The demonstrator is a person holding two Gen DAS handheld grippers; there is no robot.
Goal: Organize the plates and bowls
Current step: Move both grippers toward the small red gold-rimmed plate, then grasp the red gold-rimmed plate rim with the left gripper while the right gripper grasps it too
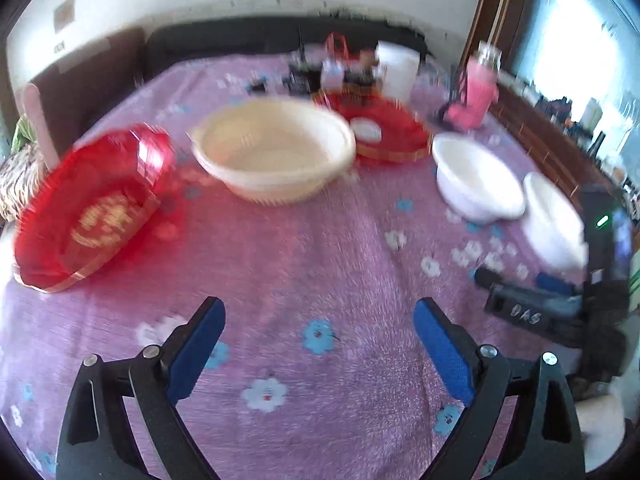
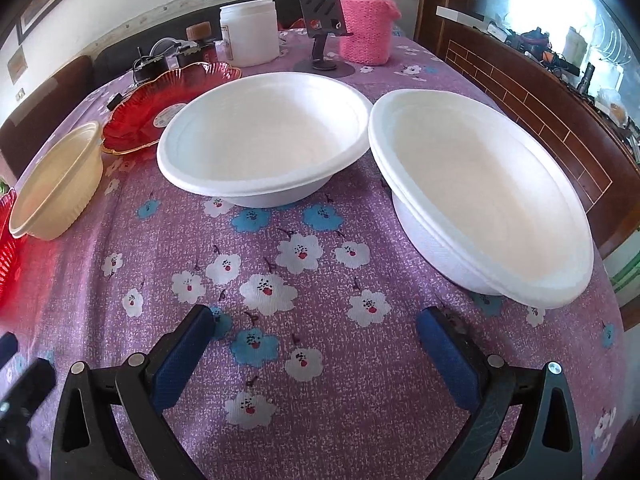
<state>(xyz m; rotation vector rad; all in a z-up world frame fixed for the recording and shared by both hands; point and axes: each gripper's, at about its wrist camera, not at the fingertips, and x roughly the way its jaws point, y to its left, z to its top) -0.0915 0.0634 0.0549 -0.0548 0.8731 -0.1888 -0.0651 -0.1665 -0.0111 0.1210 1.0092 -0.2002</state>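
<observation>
Both your tools, left tool (image 1: 318, 316) and right tool (image 2: 316, 320), hang released over the table (image 2: 320, 380); next, grasp the nearer white bowl (image 2: 480, 196) for stacking.

The counter (image 2: 328, 360) wears a purple flowered cloth. On it, two white bowls (image 2: 264, 136) sit side by side at right, a cream bowl (image 1: 276, 152) and two red plates (image 1: 88, 208) at left, a white jar (image 2: 250, 32) and pink-sleeved flask (image 2: 368, 28) far back.
</observation>
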